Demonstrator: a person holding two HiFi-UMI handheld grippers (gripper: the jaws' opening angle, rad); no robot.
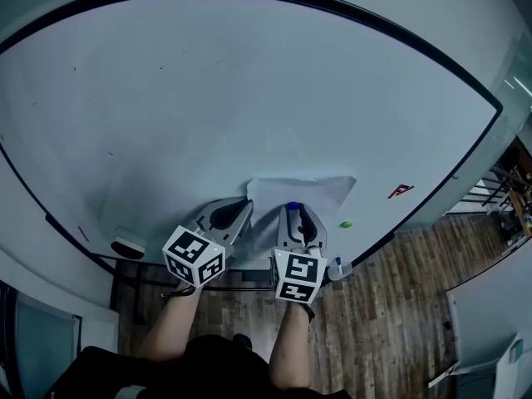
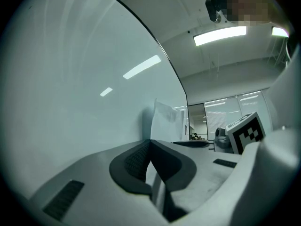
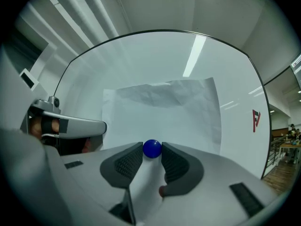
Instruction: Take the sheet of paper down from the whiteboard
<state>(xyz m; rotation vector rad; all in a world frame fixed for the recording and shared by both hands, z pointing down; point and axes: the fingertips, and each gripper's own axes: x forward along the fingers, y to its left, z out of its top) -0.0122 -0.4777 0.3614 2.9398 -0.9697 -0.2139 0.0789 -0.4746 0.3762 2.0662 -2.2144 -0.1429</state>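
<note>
The sheet of paper [image 1: 299,194] is not yet down and hangs at the whiteboard's [image 1: 208,98] six o'clock. The right gripper [image 3: 152,147] is clamped on the blue magnet [image 3: 152,149]. The left gripper [image 2: 149,145], closed, seemingly pinches the sheet's nine-o'clock edge.

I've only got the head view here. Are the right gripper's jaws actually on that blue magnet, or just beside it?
Observer: On it. The right gripper has one jaw on each side of the blue magnet, both touching it.
Operator: And the left one, does it have the paper?
Observer: Yes. The left gripper has its jaws together on the edge of the sheet of paper.
Operator: Is the sheet lying flat on the board?
Observer: Not at that edge. In the left gripper view it seems to stand off the whiteboard just beyond the jaws.
</note>
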